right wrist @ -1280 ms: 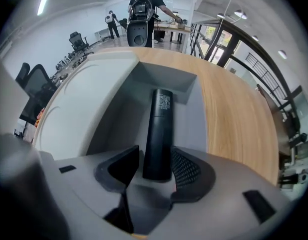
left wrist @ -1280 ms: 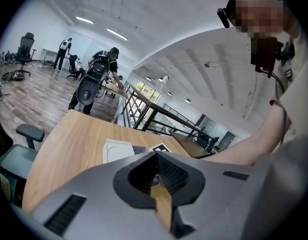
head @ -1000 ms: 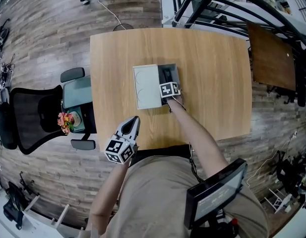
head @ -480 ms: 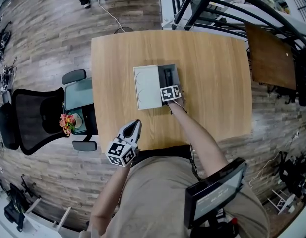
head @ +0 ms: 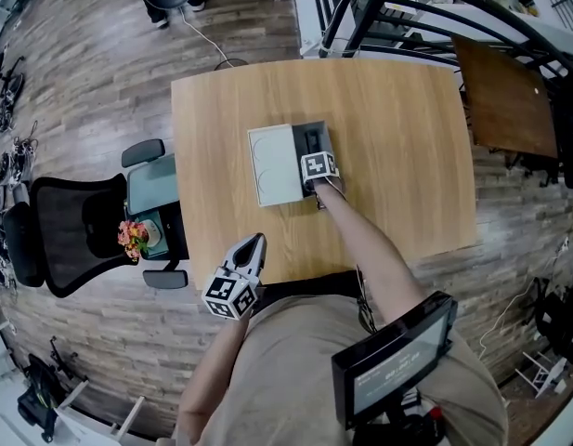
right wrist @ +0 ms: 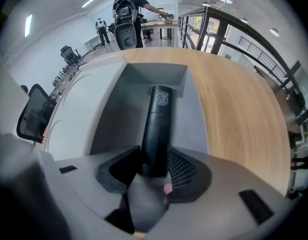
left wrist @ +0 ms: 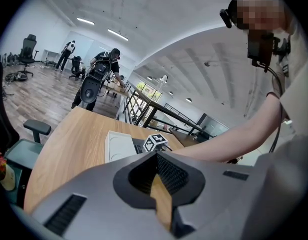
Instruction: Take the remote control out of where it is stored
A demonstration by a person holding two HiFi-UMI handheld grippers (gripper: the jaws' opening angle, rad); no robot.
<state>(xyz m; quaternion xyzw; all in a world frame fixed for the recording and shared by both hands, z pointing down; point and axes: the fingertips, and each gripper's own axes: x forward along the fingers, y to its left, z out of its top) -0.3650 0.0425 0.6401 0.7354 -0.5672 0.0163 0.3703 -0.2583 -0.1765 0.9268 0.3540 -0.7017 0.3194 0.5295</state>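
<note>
Nothing legible anywhere. On the remote (right wrist: 156, 129), at its far end, a small patch of white print, too fine to read. On the screen (head: 395, 364), near right in the head view, a few pale lines of text, too small to make out. On the far cube (head: 319, 166) and the near cube (head: 230, 295), only square black-and-white markers: block patterns, no letters or digits.
</note>
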